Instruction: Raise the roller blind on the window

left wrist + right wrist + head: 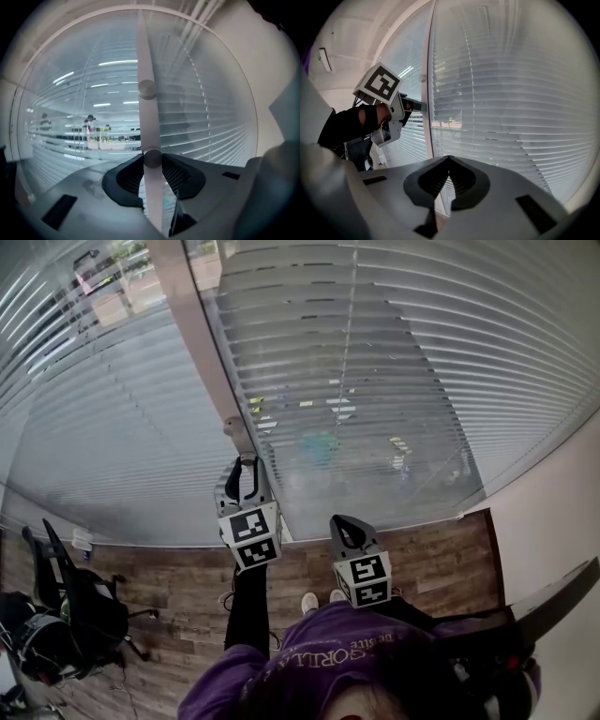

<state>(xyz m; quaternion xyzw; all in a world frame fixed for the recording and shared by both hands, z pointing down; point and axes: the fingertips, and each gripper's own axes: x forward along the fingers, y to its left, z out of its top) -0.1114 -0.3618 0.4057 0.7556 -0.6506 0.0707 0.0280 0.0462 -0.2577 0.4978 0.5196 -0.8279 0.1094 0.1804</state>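
Note:
The blind (375, 362) of horizontal slats hangs lowered behind the glass on both sides of a pale upright window post (202, 334). Two round knobs sit on that post. My left gripper (247, 459) is held against the post, its jaws shut on the lower knob (152, 158). The upper knob (147, 89) stands free just above it, seen in the head view as the upper knob (232, 425). My right gripper (343, 521) hangs lower and to the right, off the window, shut (449, 159) with nothing between its jaws. The right gripper view shows the left gripper (411, 106) at the post.
A black office chair (84, 601) and a dark bag (28, 648) stand on the wooden floor (441, 559) at the lower left. A white wall (553, 521) closes in on the right. The person's shoes (309, 601) are just below the window.

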